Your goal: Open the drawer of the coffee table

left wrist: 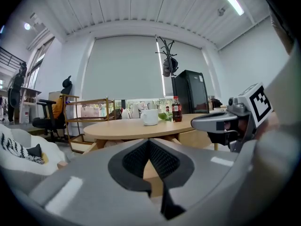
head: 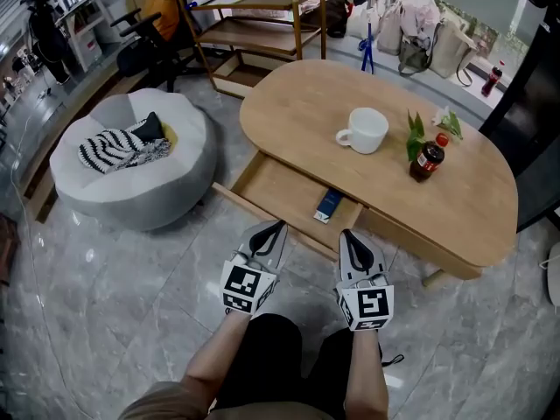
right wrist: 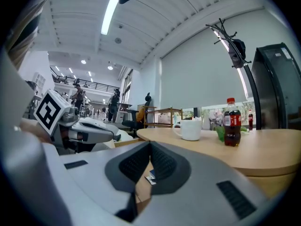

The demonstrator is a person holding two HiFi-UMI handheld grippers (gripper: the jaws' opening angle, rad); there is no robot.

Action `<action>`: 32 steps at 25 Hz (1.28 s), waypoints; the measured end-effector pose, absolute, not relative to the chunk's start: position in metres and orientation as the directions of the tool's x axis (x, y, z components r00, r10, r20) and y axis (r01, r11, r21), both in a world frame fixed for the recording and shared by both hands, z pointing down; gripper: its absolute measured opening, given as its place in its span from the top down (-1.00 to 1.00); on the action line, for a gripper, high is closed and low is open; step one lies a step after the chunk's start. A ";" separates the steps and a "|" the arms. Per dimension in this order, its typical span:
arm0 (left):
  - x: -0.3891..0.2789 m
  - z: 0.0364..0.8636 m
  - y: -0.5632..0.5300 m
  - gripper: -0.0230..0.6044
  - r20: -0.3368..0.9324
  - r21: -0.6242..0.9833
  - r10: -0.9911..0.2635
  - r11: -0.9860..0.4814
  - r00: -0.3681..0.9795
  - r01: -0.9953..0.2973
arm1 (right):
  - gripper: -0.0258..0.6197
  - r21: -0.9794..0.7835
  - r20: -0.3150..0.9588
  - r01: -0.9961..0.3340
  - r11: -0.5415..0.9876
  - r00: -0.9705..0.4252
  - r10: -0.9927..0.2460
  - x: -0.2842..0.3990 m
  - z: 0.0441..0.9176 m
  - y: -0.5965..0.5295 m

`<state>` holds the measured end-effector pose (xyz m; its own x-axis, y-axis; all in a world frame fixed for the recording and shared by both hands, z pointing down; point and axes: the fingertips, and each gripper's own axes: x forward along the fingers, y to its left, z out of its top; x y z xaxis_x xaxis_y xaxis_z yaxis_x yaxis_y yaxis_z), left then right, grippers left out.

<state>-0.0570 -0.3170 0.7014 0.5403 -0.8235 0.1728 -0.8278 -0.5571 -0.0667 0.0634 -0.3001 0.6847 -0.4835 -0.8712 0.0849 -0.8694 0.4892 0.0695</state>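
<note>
Hovering near the open drawer [head: 273, 191], left gripper [head: 277, 226] and right gripper [head: 348, 234] show fingers pressed together, seemingly empty.

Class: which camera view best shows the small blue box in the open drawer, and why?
The head view: it looks down into the drawer and shows the whole blue box. The right gripper view catches only a sliver of it; the left gripper view shows none.
</note>
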 end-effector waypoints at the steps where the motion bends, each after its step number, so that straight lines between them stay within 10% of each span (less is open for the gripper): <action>1: -0.058 0.700 -0.317 0.91 0.172 -0.073 -0.825 -0.555 0.538 -0.829 | 0.91 0.065 0.088 -0.868 0.492 -0.486 -0.870 0.062 0.685 -0.300; 32: -0.126 0.296 -0.234 0.91 0.275 -0.002 -0.843 -0.481 0.462 -0.877 | 0.91 0.016 0.215 -0.828 0.561 -0.545 -0.810 0.041 0.292 -0.207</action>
<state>-0.1263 -0.2345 0.2958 0.4622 -0.8430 0.2753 -0.8766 -0.4813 -0.0019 0.0406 -0.2074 0.2924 -0.5453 -0.8102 0.2150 -0.8275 0.5612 0.0161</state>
